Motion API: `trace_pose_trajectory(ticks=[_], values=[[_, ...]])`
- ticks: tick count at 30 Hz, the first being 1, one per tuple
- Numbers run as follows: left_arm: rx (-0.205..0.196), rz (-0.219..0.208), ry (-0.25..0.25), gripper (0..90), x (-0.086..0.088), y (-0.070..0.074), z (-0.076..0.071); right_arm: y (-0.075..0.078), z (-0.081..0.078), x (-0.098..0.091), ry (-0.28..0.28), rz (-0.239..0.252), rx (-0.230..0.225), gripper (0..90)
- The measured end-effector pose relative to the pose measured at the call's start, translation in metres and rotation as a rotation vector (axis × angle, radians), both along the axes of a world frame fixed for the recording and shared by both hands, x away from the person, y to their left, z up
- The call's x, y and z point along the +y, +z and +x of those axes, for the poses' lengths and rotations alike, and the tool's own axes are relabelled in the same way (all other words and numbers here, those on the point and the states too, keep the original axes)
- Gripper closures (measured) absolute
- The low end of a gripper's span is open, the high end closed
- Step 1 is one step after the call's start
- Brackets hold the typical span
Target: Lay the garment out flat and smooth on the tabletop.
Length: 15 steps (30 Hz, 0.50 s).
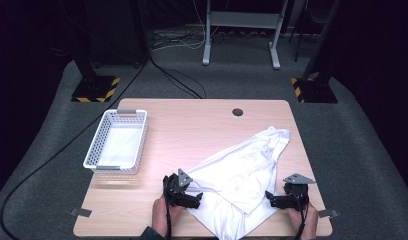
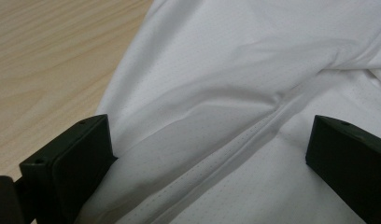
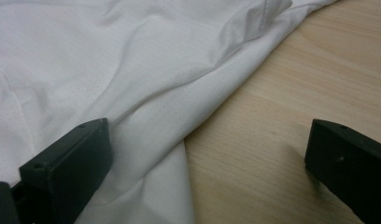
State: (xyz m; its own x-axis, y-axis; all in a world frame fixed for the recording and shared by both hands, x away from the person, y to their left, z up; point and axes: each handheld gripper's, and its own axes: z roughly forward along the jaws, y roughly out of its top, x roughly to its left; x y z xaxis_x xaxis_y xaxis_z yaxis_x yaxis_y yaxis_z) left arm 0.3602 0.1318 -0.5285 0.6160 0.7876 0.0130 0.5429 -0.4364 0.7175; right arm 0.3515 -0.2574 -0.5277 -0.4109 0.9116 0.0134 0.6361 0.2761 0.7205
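Right now both grippers stand wide open at a white garment: cloth spans the left gripper's jaws, while its edge lies by the right gripper's left jaw. Likely regrasping to fold; next, both jaws close on fabric.

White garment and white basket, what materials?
White garment: looks like thin synthetic mesh knit, matte; tiny pinhole dots, stitched seam, soft folds. White rectangular basket: seemingly moulded plastic, semi-gloss; rigid slotted walls. Neither is certain from looks alone.
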Motion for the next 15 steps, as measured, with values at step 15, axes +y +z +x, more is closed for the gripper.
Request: trace_pose_trajectory(ticks=[15], values=[[-0.063, -0.026, -0.036, 3.2, -0.016, 0.022, -0.010, 0.000, 0.006, -0.021, -0.005, 0.009, 0.002, 0.0]])
